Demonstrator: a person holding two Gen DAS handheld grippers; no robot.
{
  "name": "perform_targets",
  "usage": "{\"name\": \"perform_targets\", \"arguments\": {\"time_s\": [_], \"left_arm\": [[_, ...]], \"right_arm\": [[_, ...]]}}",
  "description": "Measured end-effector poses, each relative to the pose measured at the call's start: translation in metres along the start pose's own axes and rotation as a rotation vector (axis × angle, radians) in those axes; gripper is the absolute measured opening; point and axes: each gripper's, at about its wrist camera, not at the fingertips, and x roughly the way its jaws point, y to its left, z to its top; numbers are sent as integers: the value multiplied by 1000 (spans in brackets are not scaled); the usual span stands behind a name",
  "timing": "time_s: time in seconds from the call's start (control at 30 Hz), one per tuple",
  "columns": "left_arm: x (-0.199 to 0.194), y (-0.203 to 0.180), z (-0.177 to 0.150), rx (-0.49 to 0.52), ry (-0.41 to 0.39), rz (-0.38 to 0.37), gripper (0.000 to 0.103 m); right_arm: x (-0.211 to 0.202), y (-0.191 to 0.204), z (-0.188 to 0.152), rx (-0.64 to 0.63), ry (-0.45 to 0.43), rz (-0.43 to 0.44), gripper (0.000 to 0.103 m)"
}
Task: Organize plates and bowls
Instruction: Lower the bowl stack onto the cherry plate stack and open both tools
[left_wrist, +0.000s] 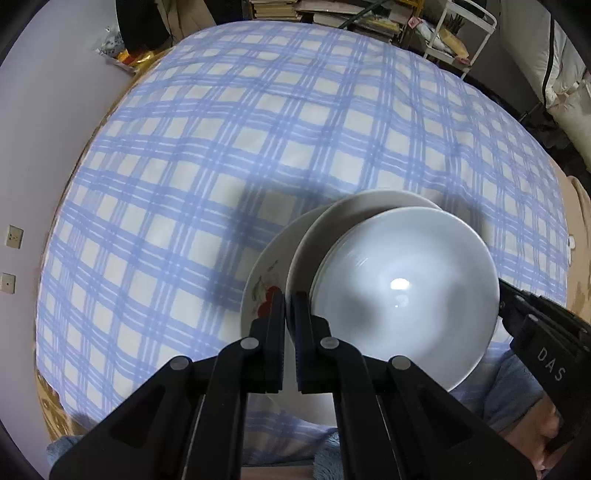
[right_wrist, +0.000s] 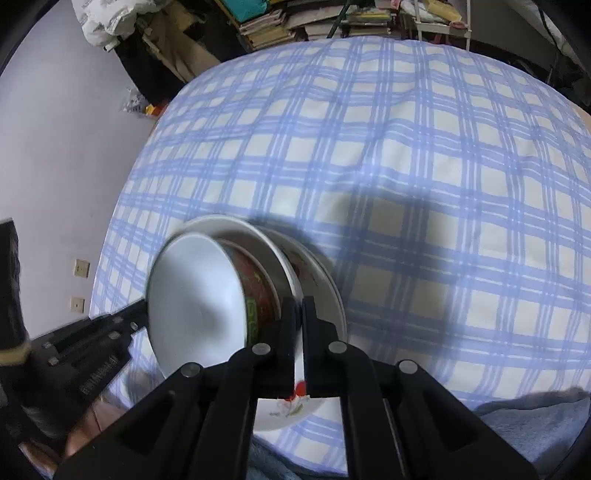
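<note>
A stack of dishes is held tilted above the blue checked tablecloth (left_wrist: 184, 166). At the bottom is a white plate with a red fruit print (left_wrist: 264, 291), on it a plain white plate (left_wrist: 314, 251), and on top a white bowl (left_wrist: 406, 291) with a red patterned outside (right_wrist: 258, 288). My left gripper (left_wrist: 288, 299) is shut on the stack's left rim. My right gripper (right_wrist: 299, 306) is shut on the opposite rim, with the printed plate (right_wrist: 291, 406) showing between its fingers. Each gripper shows in the other's view: the right one (left_wrist: 532, 325) and the left one (right_wrist: 96, 339).
The tablecloth (right_wrist: 406, 147) covers a large table. Books and clutter (left_wrist: 332, 14) stand behind its far edge, with a white wire rack (left_wrist: 458, 33) at the far right. A wall (right_wrist: 55, 147) with sockets is on the left. Blue cloth (right_wrist: 535, 417) lies at the near edge.
</note>
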Motion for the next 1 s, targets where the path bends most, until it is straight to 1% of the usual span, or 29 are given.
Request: {"name": "perform_targets", "arguments": {"time_s": [0.03,0.13,0.3,0.33,0.4,0.47,0.57,0.6,0.63,0.67,0.7,0.73,0.77,0.8,0.83,0.87,0.9,0.93,0.97,1.0], "left_arm": [[0,3,2,-4,6,-10,3],[3,11,3,-34,13,-53,3],[1,14,-1,-62,8,-79,4],[0,15,-2,-67,9,-79,7],[-4,16,-4,-71,-2,-60,11],[-13,15,-6,-62,-25,-33,14],[-27,12,-9,-43,-75,37,14],[-37,12,-13,-37,-103,48,15],[-42,12,-16,-38,-113,38,16],[-50,13,-20,-42,-123,7,16],[-58,13,-25,-44,-139,-1,16],[-64,13,-29,-47,-157,8,16],[-72,13,-34,-51,-181,25,16],[-80,13,-39,-57,-211,38,16],[-89,15,-46,-58,-246,32,17],[-97,17,-52,-54,-277,19,18],[-105,19,-58,-56,-308,15,19],[-115,22,-66,-62,-353,20,21],[-120,24,-69,-65,-375,28,25],[-130,27,-77,-76,-426,51,28]], "right_arm": [[-1,2,1,-6,-3,-7,7],[2,0,3,9,8,11,7],[1,1,1,-28,-3,7,7],[1,2,2,-37,-3,4,7],[-1,3,3,-45,-7,2,7],[-14,5,3,-59,-51,22,7],[-33,10,4,-99,-85,21,8],[-41,11,3,-116,-105,12,10],[-47,13,2,-126,-121,8,12],[-57,14,0,-138,-147,12,14],[-63,14,-2,-145,-161,18,15],[-70,15,-4,-154,-178,25,17],[-80,16,-7,-171,-205,30,23],[-88,17,-10,-185,-233,30,32],[-96,17,-13,-195,-264,35,36],[-108,17,-18,-206,-319,54,43],[-116,16,-20,-208,-350,61,51],[-125,16,-23,-212,-379,65,56],[-134,16,-28,-229,-410,74,65],[-140,17,-31,-241,-429,80,71]]}}
